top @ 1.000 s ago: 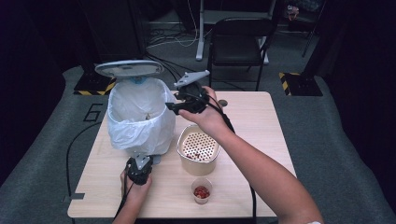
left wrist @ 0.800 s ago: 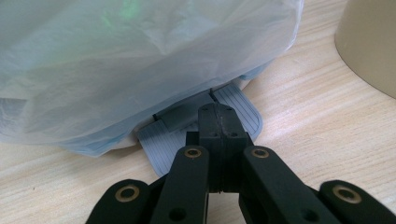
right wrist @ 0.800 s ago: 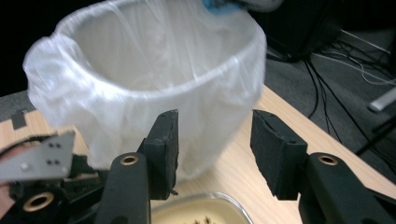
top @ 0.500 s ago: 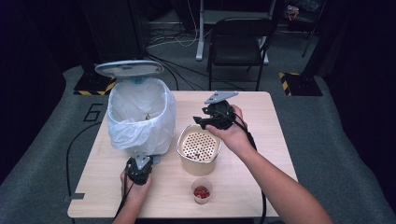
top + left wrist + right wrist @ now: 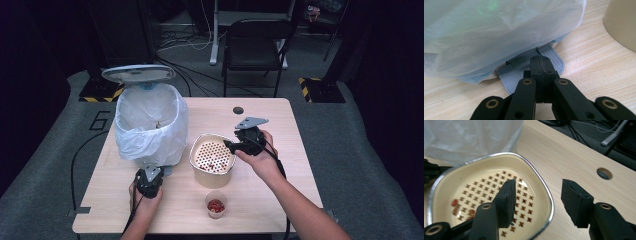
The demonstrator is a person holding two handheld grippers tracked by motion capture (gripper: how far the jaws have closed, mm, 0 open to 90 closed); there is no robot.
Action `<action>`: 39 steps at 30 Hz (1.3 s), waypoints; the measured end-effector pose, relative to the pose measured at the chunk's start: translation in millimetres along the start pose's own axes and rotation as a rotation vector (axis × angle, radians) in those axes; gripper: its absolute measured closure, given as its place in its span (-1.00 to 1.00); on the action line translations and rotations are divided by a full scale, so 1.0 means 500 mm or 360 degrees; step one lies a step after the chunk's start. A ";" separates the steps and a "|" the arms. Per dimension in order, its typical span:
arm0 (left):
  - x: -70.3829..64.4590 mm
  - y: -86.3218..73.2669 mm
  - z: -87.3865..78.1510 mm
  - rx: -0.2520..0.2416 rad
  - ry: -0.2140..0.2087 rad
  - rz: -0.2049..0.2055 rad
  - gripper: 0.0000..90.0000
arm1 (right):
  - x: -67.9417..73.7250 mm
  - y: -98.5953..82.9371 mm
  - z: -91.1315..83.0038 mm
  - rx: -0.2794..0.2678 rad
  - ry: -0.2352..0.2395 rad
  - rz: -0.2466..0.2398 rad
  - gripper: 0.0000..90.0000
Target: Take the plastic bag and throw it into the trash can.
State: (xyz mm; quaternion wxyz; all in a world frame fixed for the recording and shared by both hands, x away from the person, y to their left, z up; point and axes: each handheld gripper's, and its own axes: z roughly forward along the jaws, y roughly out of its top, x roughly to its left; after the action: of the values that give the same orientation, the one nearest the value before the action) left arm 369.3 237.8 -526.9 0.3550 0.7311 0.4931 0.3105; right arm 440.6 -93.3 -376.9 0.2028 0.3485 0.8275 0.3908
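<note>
Strainer tub (image 5: 212, 159) upright, right hand-held gripper (image 5: 231, 145) (open) at rim.

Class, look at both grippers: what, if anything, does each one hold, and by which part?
Nothing is held. The left gripper is shut, pressing the bin's pedal. The right gripper is open, its fingers straddling the strainer bowl's rim.

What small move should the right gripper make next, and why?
Probably lower and close on the container's metal rim. The right gripper is open with the rim between its jaws, and the left gripper, shut, presses the bin pedal, holding the lid up.
</note>
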 end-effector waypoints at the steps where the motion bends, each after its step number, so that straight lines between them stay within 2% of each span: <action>1: 0.000 0.000 0.000 0.0000 -0.0001 -0.0002 1.00 | -0.004 -0.008 0.002 0.0006 -0.0004 0.0027 0.00; 3: 0.000 0.000 0.000 0.0000 -0.0001 0.0002 1.00 | -0.013 -0.022 0.009 0.0025 0.0005 0.0081 -0.01; 7: 0.000 0.000 0.000 0.0001 0.0005 0.0008 1.00 | -0.021 -0.039 0.022 0.0066 0.0012 0.0122 0.04; 12: 0.000 0.000 0.000 -0.0001 0.0000 -0.0002 1.00 | -0.030 -0.052 0.046 0.0110 0.0052 0.0146 0.41; 13: 0.000 0.000 0.000 -0.0001 0.0000 -0.0002 1.00 | -0.030 -0.052 0.046 0.0110 0.0052 0.0146 0.41; 15: 0.000 0.000 -0.001 0.0001 0.0007 0.0012 1.00 | -0.035 -0.053 0.053 0.0107 0.0110 0.0195 0.54; 16: 0.000 0.000 -0.001 0.0001 0.0007 0.0012 1.00 | -0.038 -0.052 0.056 0.0099 0.0120 0.0184 0.58; 19: 0.000 0.000 -0.001 0.0001 0.0008 0.0012 1.00 | -0.044 -0.047 0.061 0.0103 0.0141 0.0223 0.67; 24: 0.000 0.000 -0.001 0.0003 0.0007 0.0014 1.00 | -0.051 -0.045 0.065 0.0096 0.0183 0.0237 0.71; 27: 0.000 0.000 -0.001 0.0001 0.0008 0.0013 1.00 | -0.047 -0.044 0.067 0.0088 0.0227 0.0199 0.78; 30: 0.001 0.000 -0.001 0.0005 0.0008 0.0020 1.00 | -0.039 -0.043 0.068 0.0097 0.0265 0.0193 0.78; 32: 0.000 0.000 -0.001 0.0004 0.0009 0.0019 1.00 | -0.037 -0.043 0.066 0.0100 0.0259 0.0191 0.77; 33: 0.000 0.000 -0.001 0.0004 0.0008 0.0017 1.00 | -0.034 -0.043 0.062 0.0072 0.0255 0.0175 0.63; 38: 0.000 0.000 -0.001 0.0001 0.0008 0.0013 1.00 | -0.024 -0.042 0.029 0.0011 0.0225 0.0141 0.45; 39: 0.001 0.000 -0.001 0.0001 0.0006 0.0011 1.00 | -0.022 -0.045 0.009 -0.0018 0.0242 0.0141 0.38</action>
State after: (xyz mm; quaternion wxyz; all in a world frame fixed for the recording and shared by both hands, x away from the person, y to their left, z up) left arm 369.2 238.1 -526.6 0.3526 0.7323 0.4914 0.3130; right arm 441.4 -109.3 -396.9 0.1239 0.3531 0.8220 0.4293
